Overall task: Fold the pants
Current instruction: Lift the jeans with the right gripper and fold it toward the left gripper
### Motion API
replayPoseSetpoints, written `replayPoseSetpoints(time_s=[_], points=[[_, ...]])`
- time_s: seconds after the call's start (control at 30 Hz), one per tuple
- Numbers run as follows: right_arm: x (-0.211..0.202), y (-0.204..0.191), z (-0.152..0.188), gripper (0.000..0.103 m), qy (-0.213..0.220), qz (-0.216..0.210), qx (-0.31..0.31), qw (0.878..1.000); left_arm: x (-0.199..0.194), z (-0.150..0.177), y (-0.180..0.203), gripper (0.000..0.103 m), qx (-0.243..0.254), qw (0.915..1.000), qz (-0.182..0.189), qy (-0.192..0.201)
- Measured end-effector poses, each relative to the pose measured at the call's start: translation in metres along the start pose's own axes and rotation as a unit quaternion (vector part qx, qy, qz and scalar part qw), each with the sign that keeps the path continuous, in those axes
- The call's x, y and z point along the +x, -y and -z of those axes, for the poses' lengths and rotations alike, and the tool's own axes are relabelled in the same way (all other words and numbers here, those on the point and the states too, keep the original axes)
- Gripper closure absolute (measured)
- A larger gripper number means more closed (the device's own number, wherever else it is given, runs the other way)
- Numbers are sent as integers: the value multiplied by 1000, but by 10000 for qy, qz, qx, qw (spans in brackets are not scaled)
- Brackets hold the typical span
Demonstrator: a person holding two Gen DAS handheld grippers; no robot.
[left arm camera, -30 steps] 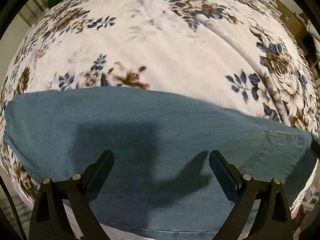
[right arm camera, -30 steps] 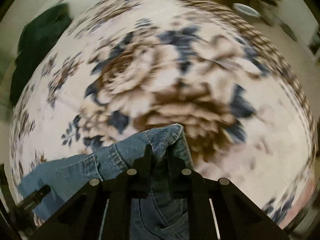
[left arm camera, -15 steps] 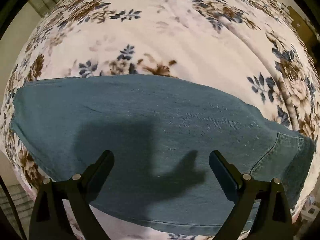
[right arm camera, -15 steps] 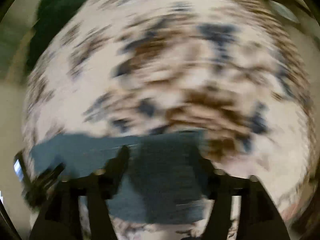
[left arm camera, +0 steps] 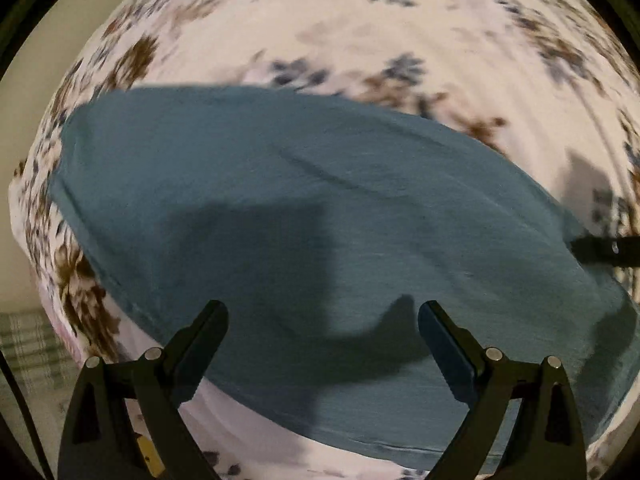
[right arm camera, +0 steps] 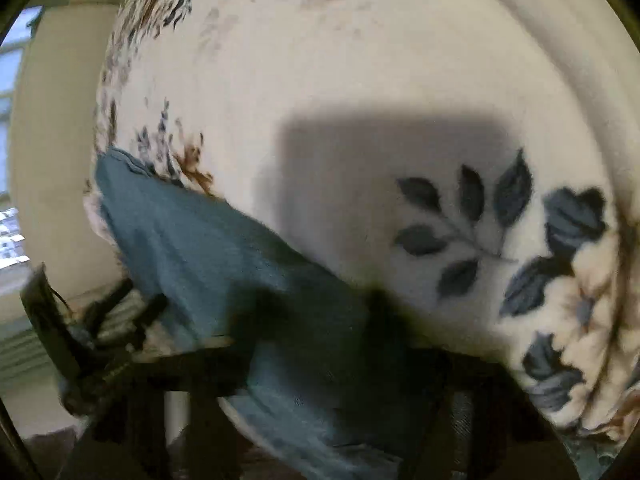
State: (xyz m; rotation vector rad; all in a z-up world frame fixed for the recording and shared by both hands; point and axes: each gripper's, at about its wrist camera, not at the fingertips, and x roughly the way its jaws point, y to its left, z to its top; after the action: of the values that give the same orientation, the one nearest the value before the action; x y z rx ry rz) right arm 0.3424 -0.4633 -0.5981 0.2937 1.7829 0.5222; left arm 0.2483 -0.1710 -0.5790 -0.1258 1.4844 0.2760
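Hovering both grippers over the folded pants (left arm camera: pixel 320 208) on the floral blanket (left arm camera: pixel 340 32).

Your left gripper (left arm camera: pixel 322 316) points down with its jaws spread wide and nothing between them, the blue denim lying flat beneath. Your right gripper (right arm camera: pixel 316 312) is blurred; its jaws are closing with denim under them, but you cannot tell whether the pads press on the cloth.

My right gripper (right arm camera: pixel 316 308) is smeared to a dark blur, its closing jaws too soft to show whether the pads touch the blue pants (right arm camera: pixel 208 248) running between them, whose near end the bottom edge cuts off, while my left view blurs the floral blanket (left arm camera: pixel 360 20).
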Motion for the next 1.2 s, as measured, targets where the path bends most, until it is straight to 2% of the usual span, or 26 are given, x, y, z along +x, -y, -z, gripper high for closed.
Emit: replayPoseSetpoints(time_s=[0.03,0.1,0.13,0.17,0.2,0.23,0.3,0.33,0.37,0.43,0.47,0.5,0.57,0.6,0.67,0.73,0.87,1.0,1.07,1.13,1.2], points=[[-8,1,0,97,231,174,87,9995,5,-1,-6,6,-55,10000,46,-50],[-30,5,-3,103,787,655,252,9944,12,-1,-14,6,-102,9999,45,-103],[-36,8,-5,103,931,891,321,9911,15,-1,-17,6,-122,9998,64,-147],[-38,12,-9,103,901,808,421,9918,17,-1,-19,6,-143,9997,95,-166],[-39,17,-10,103,772,401,622,9943,17,-1,-22,6,-165,9996,116,-177],[-43,17,-9,102,771,181,744,9941,17,-1,-24,6,-154,9996,174,-169],[-58,12,4,100,949,183,709,9928,12,0,-26,6,-39,9997,201,-97],[-61,11,12,90,999,177,733,9921,9,1,-26,6,48,9998,173,-53],[-64,12,19,63,1045,114,814,9911,5,4,-26,6,121,9998,183,-30],[-58,17,25,27,1015,11,950,9903,3,7,-28,6,206,9996,198,-66],[-48,20,26,27,899,32,960,9913,3,8,-30,6,215,9995,219,-92],[-31,23,22,27,607,107,982,9933,5,8,-32,6,218,9994,226,-119],[-10,25,22,30,355,-58,1062,9937,6,10,-36,6,186,9994,223,-181],[-13,25,24,31,449,-135,921,9946,6,11,-39,6,148,9994,256,-182],[-14,11,31,53,565,-124,529,9969,4,9,-43,6,69,9992,340,-176],[-21,3,45,59,697,-230,406,9965,1,5,-46,6,-11,9986,483,-215],[-34,-11,78,66,1023,-451,32,9937,-10,-16,-39,6,-230,9941,1019,-298],[-42,-30,101,67,1195,-478,-545,9902,-20,-37,-27,6,-359,9902,1324,-263],[-44,-40,116,67,1157,-250,-1031,9876,-23,-44,-23,6,-510,9873,1481,-273],[-34,-56,128,67,953,-131,-1477,9843,-27,-53,-16,6,-643,9835,1664,-289],[-22,-67,144,67,720,68,-1917,9788,-29,-54,-2,6,-654,9833,1683,-240]])
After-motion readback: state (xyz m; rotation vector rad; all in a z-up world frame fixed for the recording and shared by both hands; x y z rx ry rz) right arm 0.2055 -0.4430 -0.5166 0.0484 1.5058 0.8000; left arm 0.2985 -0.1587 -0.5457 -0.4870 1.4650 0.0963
